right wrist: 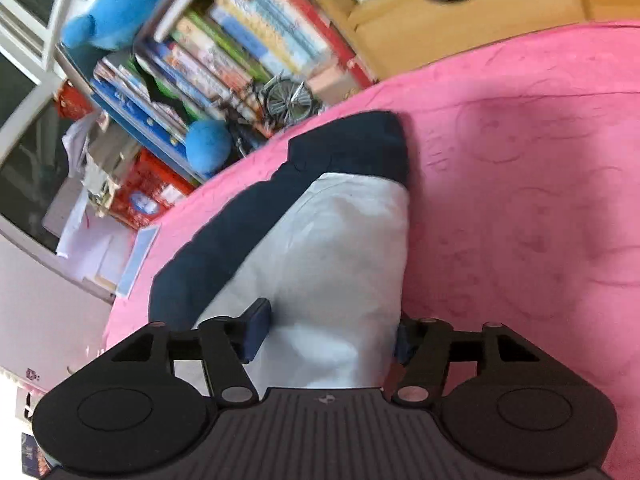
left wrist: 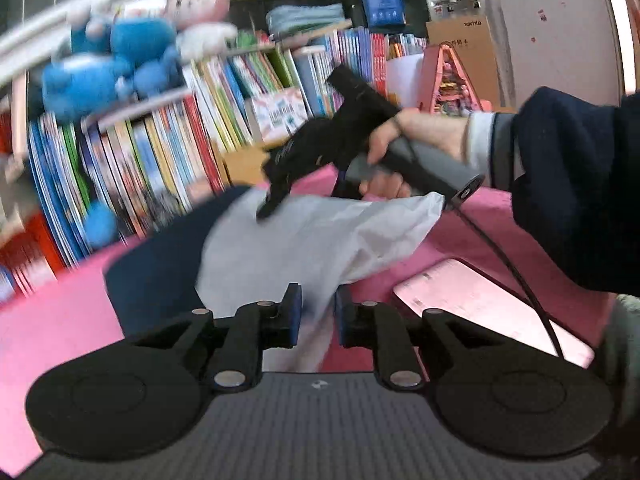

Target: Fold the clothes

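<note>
I am mid-fold: my left hand-held gripper point(left wrist: 318, 316) pinches the grey-and-navy shirt point(left wrist: 288, 248) lying on the pink bed point(left wrist: 60, 328), my right hand-held gripper point(right wrist: 330, 330) gapes around it, and next I should lay the fold flat.

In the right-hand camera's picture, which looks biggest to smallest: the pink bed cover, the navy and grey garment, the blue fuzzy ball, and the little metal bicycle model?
1. pink bed cover
2. navy and grey garment, though it lies nearest the camera
3 and 4. blue fuzzy ball and metal bicycle model look about alike; too close to rank.
</note>
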